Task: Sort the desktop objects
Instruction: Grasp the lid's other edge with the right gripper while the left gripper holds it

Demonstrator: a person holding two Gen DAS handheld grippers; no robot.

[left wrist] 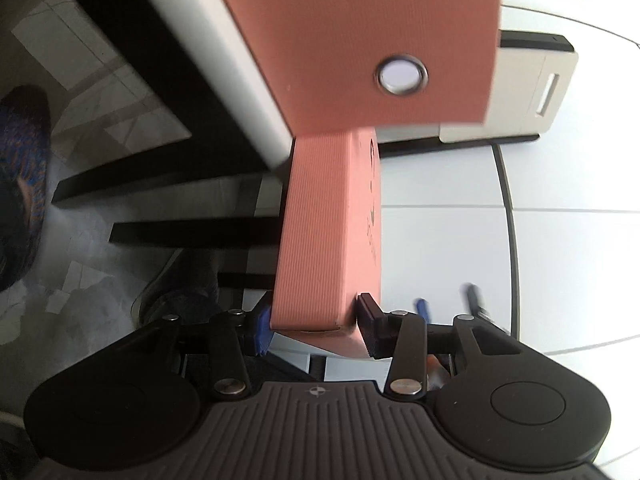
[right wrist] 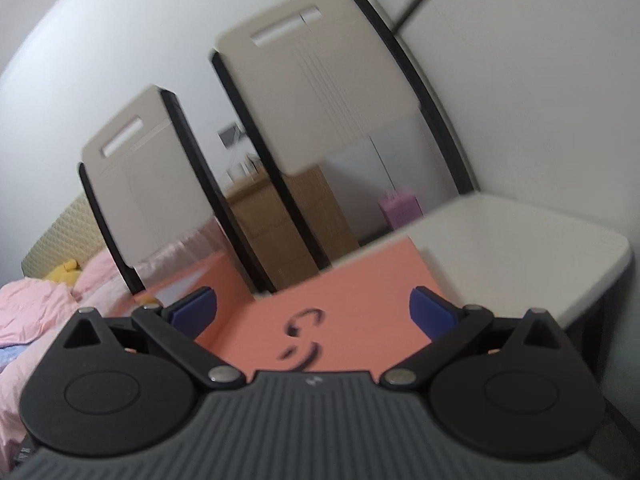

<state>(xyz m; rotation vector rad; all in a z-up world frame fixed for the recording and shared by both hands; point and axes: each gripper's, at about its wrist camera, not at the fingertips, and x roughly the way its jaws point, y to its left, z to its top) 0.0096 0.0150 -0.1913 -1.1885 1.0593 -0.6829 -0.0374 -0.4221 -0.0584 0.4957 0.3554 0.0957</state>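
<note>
Clamping the narrow end of a salmon-pink box (left wrist: pixel 326 240), the left gripper (left wrist: pixel 316 324) is holding it over the tabletop (left wrist: pixel 560 260) edge, probably for carrying to its sorted spot. A second pink piece with a metal eyelet (left wrist: pixel 401 75), perhaps its lid, is hanging above. The box's contents are not showing. The right gripper (right wrist: pixel 312 312) is hovering wide apart above the pink surface (right wrist: pixel 340 300), gripping nothing, likely readying to steady it. Two beige file holders (right wrist: pixel 320 92) are standing beyond, looking unfilled.
</note>
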